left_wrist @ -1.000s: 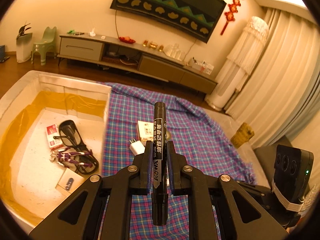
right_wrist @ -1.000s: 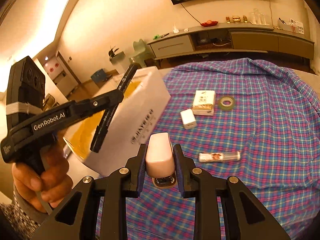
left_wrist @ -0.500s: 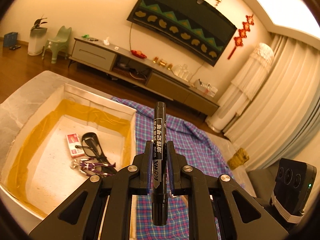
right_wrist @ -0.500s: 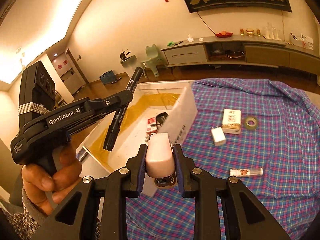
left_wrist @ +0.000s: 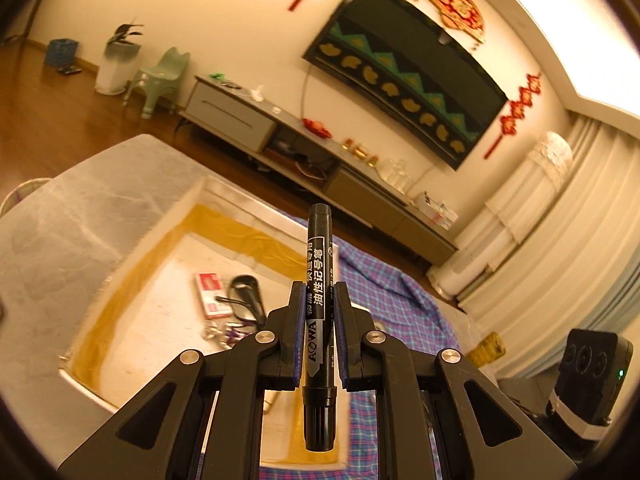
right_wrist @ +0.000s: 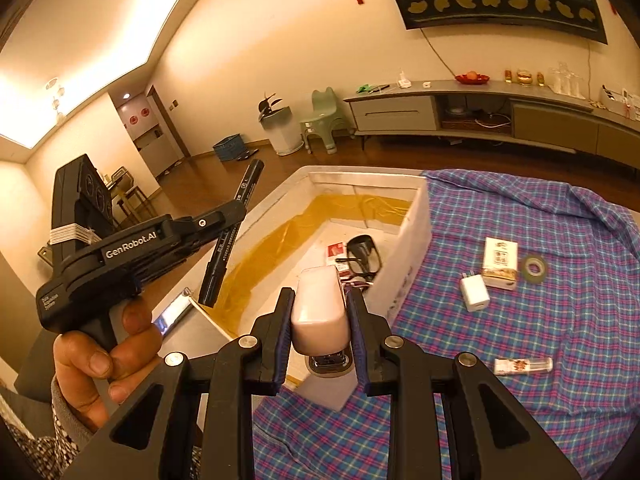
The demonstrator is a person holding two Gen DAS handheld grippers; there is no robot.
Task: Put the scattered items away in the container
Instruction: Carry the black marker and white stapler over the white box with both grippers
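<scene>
My left gripper (left_wrist: 319, 300) is shut on a black AOWA marker (left_wrist: 318, 280) and holds it upright above the white box (left_wrist: 132, 256) with yellow lining. The same gripper and marker (right_wrist: 230, 236) show at the left of the right wrist view, over the box's left edge. My right gripper (right_wrist: 320, 312) is shut on a pink stapler (right_wrist: 320, 308) above the box's near corner (right_wrist: 416, 216). Inside the box lie glasses (right_wrist: 362, 254), a red card (left_wrist: 212, 292) and a purple keyring.
On the plaid cloth (right_wrist: 560, 320) right of the box lie a white charger (right_wrist: 474, 292), a small white carton (right_wrist: 499, 262), a tape roll (right_wrist: 536, 268) and a small tube (right_wrist: 522, 365). A TV cabinet (right_wrist: 460, 112) stands behind.
Both grippers have moved left and up towards the box with their loads. The box interior now sits under both views; the loose items have shifted to the right.
</scene>
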